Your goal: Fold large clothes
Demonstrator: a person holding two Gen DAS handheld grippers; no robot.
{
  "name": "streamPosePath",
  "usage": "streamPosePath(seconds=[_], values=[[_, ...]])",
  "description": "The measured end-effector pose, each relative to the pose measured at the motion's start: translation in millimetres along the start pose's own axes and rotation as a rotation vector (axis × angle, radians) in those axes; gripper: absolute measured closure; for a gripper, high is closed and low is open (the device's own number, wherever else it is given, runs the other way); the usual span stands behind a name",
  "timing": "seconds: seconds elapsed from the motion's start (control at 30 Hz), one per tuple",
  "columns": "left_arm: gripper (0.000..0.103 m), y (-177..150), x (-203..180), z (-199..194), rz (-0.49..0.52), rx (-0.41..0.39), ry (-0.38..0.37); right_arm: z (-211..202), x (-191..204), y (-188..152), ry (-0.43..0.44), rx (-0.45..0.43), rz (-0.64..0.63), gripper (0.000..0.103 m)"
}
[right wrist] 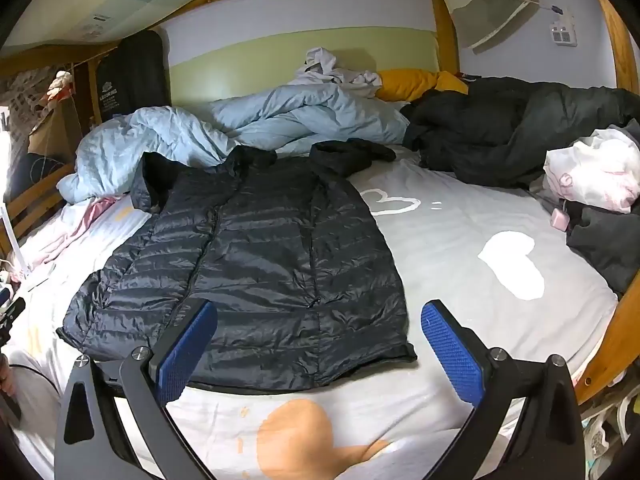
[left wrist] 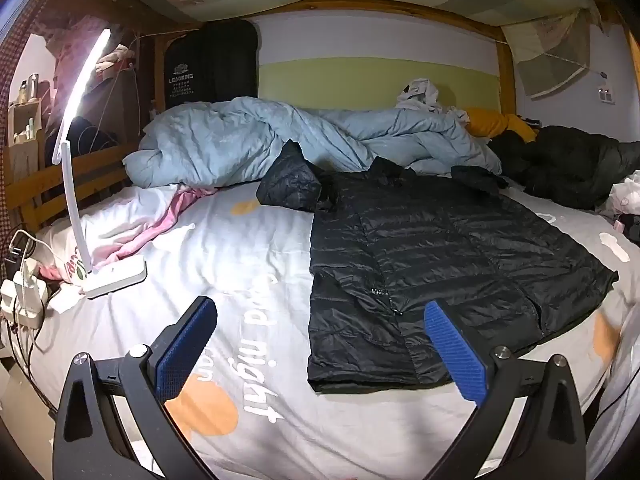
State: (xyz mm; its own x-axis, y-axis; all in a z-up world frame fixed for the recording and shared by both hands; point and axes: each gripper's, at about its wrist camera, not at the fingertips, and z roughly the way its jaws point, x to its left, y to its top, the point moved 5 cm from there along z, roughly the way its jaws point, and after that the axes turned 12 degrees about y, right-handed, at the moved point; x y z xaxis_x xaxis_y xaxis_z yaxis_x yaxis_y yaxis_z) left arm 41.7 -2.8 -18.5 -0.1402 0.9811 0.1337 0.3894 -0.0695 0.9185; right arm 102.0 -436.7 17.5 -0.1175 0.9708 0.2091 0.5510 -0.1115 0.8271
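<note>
- Jacket (left wrist: 440, 256): one black quilted puffer is seen spread flat on the bed sheet (left wrist: 256, 240), hem toward the cameras, collar toward the far bedding.
- One left gripper (left wrist: 320, 340) is held above the near edge of the bed with its two blue-padded fingers (left wrist: 186, 344) spread wide; nothing is gripped, and the jacket's hem corner lies below the gap.
- One right gripper (right wrist: 318, 340) is likewise held wide open and empty, over the jacket's (right wrist: 248, 264) hem.
- Two sleeves are counted, both bunched near the shoulders: one (left wrist: 290, 180) on the jacket's left in the picture, one (right wrist: 344, 156) on its right.
- One white desk lamp (left wrist: 80, 152), lit, is shown only in the left wrist view, standing on the bed well apart from the jacket, with a power strip (left wrist: 20, 296) beside it.
- One white-and-pink bundle (right wrist: 596, 172) is shown fully only in the right wrist view.
- Farther back, one crumpled light-blue duvet (left wrist: 240, 140), one dark coat (right wrist: 512, 132) and one yellow pillow (right wrist: 412, 82) are seen against the wall.
</note>
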Motion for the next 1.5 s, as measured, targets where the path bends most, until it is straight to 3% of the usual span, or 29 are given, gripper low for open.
streamPosePath(seconds=[1.5], values=[[0.0, -4.9, 7.5, 5.9, 0.002, 0.023, 0.025, 3.2, 4.7, -1.9, -0.02, 0.013, -0.029, 0.0]])
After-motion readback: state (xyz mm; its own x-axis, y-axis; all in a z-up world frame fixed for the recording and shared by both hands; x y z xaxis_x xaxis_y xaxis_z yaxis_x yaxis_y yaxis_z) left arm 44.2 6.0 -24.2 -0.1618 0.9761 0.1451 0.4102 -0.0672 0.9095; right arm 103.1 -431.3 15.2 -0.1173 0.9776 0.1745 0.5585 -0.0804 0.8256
